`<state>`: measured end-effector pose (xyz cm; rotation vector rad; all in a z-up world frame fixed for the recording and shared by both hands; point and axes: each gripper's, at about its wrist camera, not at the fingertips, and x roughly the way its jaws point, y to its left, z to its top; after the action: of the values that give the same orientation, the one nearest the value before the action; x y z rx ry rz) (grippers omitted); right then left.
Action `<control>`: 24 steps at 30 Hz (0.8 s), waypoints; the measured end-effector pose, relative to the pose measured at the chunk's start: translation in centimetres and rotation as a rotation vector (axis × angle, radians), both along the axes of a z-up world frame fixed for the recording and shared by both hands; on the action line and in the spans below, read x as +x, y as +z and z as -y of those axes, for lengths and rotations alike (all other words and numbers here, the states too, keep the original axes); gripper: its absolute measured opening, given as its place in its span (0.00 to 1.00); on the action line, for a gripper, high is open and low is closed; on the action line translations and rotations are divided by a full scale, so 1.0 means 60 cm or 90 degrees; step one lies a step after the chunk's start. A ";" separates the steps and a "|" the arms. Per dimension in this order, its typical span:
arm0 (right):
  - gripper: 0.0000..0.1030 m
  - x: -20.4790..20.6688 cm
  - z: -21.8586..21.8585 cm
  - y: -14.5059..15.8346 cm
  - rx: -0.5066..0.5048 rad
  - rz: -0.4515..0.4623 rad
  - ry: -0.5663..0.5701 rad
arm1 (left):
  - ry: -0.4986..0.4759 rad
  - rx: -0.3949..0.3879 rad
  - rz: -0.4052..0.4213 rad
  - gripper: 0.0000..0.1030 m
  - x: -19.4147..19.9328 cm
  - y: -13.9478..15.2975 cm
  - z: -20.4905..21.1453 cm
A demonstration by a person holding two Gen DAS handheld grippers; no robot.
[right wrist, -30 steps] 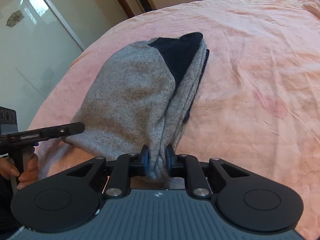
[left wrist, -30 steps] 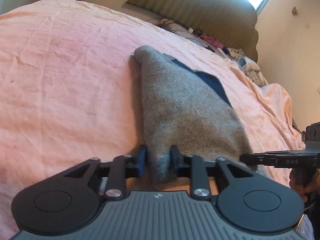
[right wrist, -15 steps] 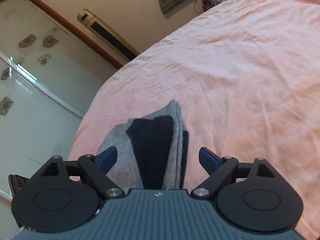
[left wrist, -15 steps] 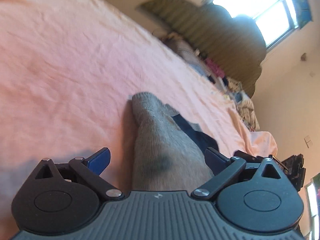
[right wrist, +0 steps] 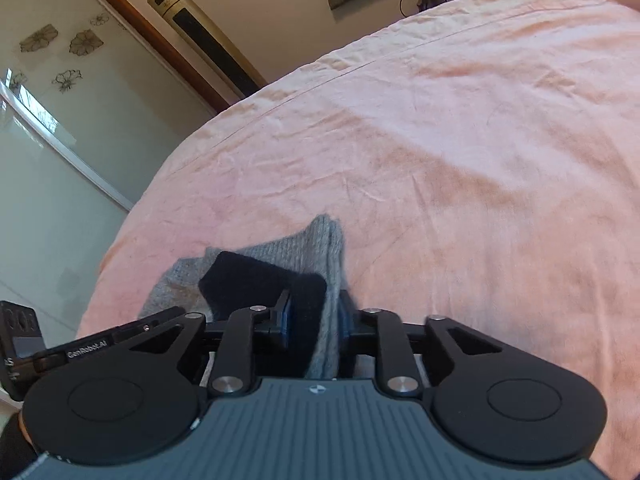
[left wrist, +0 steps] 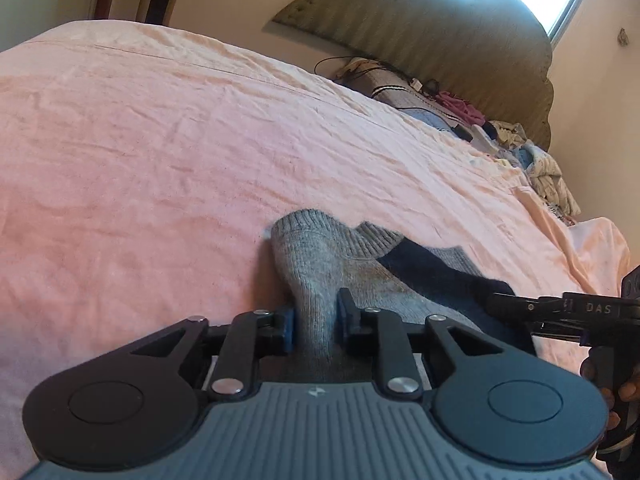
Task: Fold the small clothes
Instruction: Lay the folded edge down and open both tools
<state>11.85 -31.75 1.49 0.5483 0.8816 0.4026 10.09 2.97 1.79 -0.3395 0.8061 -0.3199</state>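
Note:
A small grey knitted garment (left wrist: 320, 256) with a navy part (right wrist: 256, 276) lies folded on the pink bed sheet (left wrist: 160, 140). My left gripper (left wrist: 315, 320) has its jaws closing, and both blue pads press on a bunched grey fold at the garment's near edge. My right gripper (right wrist: 314, 320) is closing too, pinching navy and grey layers between its pads. Each gripper shows at the other view's edge: the right gripper (left wrist: 560, 312) beside the garment's right side, the left gripper (right wrist: 100, 344) at its left. Each body hides the cloth just under it.
The pink sheet (right wrist: 480, 140) stretches wide beyond the garment. A padded headboard (left wrist: 440, 40), pillows and a heap of loose clothes (left wrist: 540, 168) lie at the bed's far end. A gold tower unit (right wrist: 200, 32) and glass sliding doors (right wrist: 48, 120) stand beyond the bed's left edge.
Both grippers let go of the garment and opened wide half a second ago. They have since closed on it again at its near edge, left and right.

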 end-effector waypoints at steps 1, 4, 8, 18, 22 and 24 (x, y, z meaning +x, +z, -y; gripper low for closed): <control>0.69 -0.024 0.010 0.008 0.022 0.010 -0.003 | 0.000 -0.028 -0.003 0.29 -0.022 0.008 -0.019; 0.85 -0.094 0.028 0.013 0.091 -0.008 0.037 | -0.025 -0.152 -0.057 0.85 -0.081 0.005 -0.056; 0.83 -0.169 0.020 -0.015 0.126 -0.074 0.094 | -0.077 -0.267 -0.123 0.85 -0.160 -0.030 -0.065; 0.21 -0.230 -0.018 -0.008 0.098 -0.076 0.188 | -0.115 -0.241 -0.176 0.11 -0.199 -0.041 -0.032; 0.21 -0.275 -0.007 -0.005 0.100 -0.071 0.207 | -0.142 -0.229 -0.173 0.11 -0.241 -0.030 -0.040; 0.20 -0.287 -0.002 -0.022 0.094 -0.075 0.190 | -0.143 -0.177 -0.144 0.15 -0.258 -0.041 -0.033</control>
<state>-5.39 -31.64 0.19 0.5819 1.0576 0.7173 -5.37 4.97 -0.65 -0.5547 1.0271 -0.6148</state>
